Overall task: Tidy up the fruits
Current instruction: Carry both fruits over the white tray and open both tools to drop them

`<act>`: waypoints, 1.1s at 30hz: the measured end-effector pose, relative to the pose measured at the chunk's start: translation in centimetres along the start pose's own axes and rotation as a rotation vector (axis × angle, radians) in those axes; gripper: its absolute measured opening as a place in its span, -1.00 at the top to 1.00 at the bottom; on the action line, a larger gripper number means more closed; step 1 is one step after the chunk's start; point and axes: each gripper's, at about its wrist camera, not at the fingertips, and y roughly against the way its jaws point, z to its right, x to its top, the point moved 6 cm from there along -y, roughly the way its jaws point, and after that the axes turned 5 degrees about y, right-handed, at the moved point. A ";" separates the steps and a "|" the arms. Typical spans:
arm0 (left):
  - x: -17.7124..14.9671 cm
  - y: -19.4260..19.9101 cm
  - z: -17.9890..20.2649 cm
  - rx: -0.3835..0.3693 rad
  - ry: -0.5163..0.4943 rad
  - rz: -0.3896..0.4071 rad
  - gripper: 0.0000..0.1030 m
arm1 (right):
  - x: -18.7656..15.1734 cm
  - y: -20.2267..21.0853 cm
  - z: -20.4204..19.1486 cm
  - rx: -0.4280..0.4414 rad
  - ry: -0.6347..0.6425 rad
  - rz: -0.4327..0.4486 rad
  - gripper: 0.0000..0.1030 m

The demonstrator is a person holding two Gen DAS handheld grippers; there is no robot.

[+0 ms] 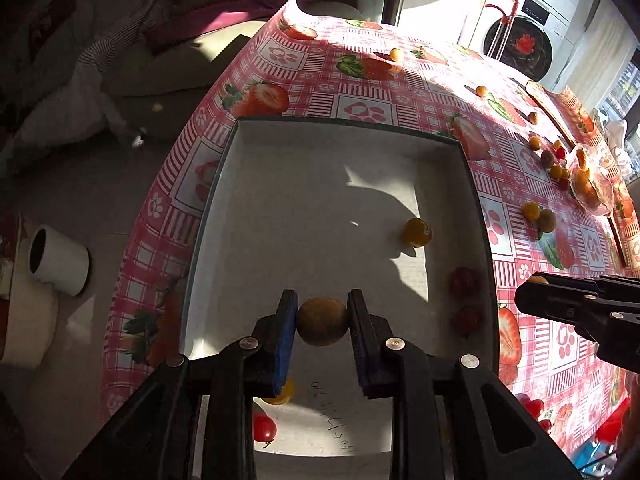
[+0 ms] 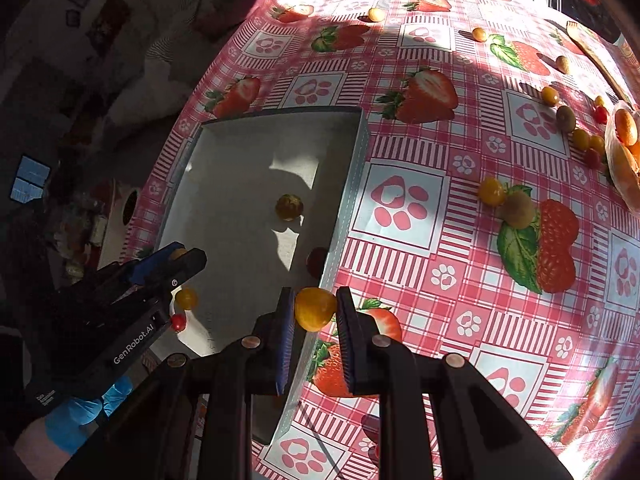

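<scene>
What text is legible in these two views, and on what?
"GenRobot.AI": white print on the black body of the left tongs, right wrist view.
Small white print lower on that same body: too small to read.
Handwritten dark marking on the floor of the shallow white cardboard box, left wrist view: upside down, not reliably readable.
Panel on the white washing machine: too small to read.

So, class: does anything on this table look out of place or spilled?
Yes. Small fruits lie scattered loose across the tablecloth, well outside the white box that holds only a few. Nothing looks damaged or wet.
</scene>
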 end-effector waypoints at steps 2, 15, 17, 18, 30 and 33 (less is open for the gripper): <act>0.1 -0.8 -1.1 0.024 0.012 -0.009 0.46 | 0.7 -1.0 -0.9 0.000 0.021 -0.009 0.57; 0.1 -3.2 -1.4 0.046 0.006 -0.042 0.46 | 2.5 -6.7 -2.7 -0.069 0.093 -0.093 0.57; 0.1 -3.3 -1.3 0.045 0.001 -0.043 0.46 | 2.5 -7.2 -2.5 -0.078 0.096 -0.104 0.57; 0.1 -3.3 -1.2 0.046 -0.001 -0.043 0.46 | 2.5 -7.4 -2.4 -0.081 0.097 -0.109 0.57; 0.0 -3.7 -0.8 0.063 -0.024 -0.049 0.45 | 2.6 -7.7 -2.7 -0.070 0.108 -0.103 0.55; 0.0 -3.8 -0.8 0.066 -0.030 -0.053 0.42 | 2.7 -6.7 -2.4 -0.052 0.099 -0.085 0.49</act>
